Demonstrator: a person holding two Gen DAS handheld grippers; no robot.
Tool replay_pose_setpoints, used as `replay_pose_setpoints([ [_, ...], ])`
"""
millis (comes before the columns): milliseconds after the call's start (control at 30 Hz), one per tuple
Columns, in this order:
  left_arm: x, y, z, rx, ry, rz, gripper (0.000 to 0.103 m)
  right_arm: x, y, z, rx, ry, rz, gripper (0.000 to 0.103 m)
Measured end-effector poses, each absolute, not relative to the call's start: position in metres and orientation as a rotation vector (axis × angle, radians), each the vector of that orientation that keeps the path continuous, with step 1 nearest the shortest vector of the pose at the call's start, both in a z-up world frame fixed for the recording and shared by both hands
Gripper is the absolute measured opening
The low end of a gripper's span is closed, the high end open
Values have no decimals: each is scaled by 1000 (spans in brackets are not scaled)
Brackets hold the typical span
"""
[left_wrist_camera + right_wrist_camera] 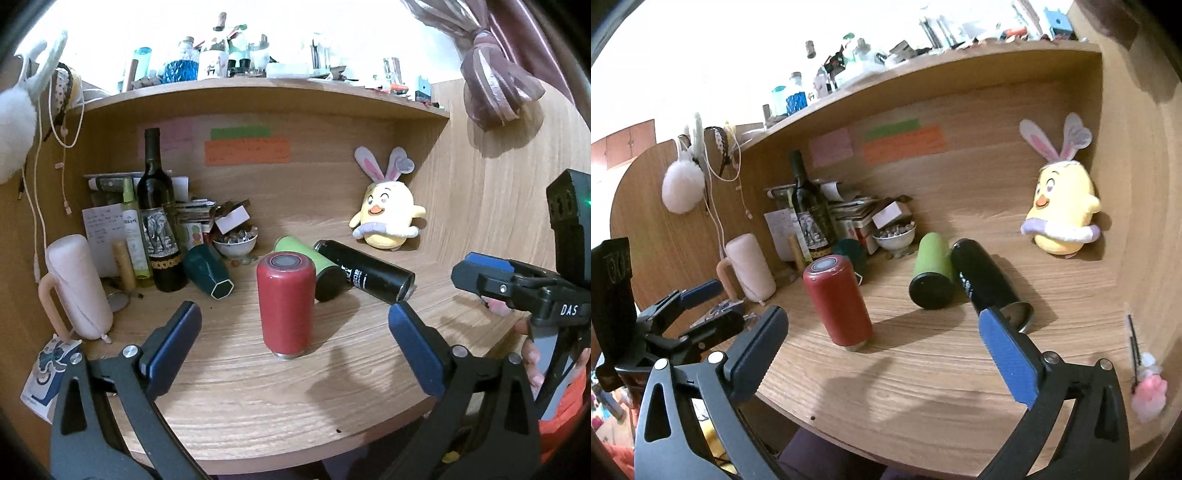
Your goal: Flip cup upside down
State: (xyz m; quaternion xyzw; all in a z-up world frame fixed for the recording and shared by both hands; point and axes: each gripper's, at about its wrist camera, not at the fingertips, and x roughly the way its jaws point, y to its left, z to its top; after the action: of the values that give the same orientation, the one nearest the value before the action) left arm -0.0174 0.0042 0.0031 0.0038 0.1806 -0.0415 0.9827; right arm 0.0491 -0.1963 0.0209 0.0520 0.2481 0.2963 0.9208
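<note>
A red cup (286,304) stands on the wooden desk with its flat base up and its metal rim down; it also shows in the right wrist view (837,300). My left gripper (295,314) is open and empty, its fingers on either side of the cup but short of it. My right gripper (882,314) is open and empty, to the right of the cup and nearer the desk's front edge; it also shows in the left wrist view (480,277).
A green cup (314,266) and a black flask (365,273) lie on their sides behind the red cup. A dark teal cup (208,273), a wine bottle (159,221), a bowl (235,245) and a pink jug (79,291) crowd the left. A yellow plush chick (388,214) sits back right.
</note>
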Motion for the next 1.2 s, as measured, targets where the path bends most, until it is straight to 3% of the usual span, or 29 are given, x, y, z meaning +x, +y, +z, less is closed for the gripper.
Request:
replay_pose_setpoints([
  [1200, -40, -6, 14, 7, 307, -82, 103, 17, -177, 31, -23, 419, 609, 103],
])
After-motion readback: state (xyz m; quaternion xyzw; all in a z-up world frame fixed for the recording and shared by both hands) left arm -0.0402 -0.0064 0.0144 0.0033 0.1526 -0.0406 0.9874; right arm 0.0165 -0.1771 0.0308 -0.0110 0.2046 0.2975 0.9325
